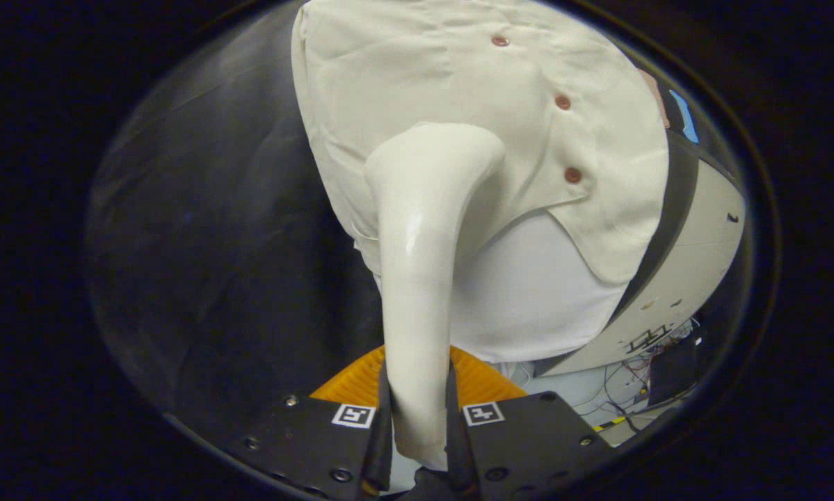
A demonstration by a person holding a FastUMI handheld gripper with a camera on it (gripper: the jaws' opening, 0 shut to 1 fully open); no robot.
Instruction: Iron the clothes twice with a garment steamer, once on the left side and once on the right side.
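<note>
Gripper (417, 410), bottom centre: both fingers clamped on the handle of the garment steamer (420, 243). Steamer rises up mid-frame, head against the cream shirt (458, 90), left of the button row (563, 102). White garment (528, 292) hangs below the shirt hem.

Your gripper (417, 424) is clamped on the steamer (423, 264); the shirt (472, 118) blocks twelve o'clock, and open room lies toward nine.

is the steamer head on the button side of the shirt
No, the steamer, held in the gripper, sits on the shirt panel beside the buttons.
</note>
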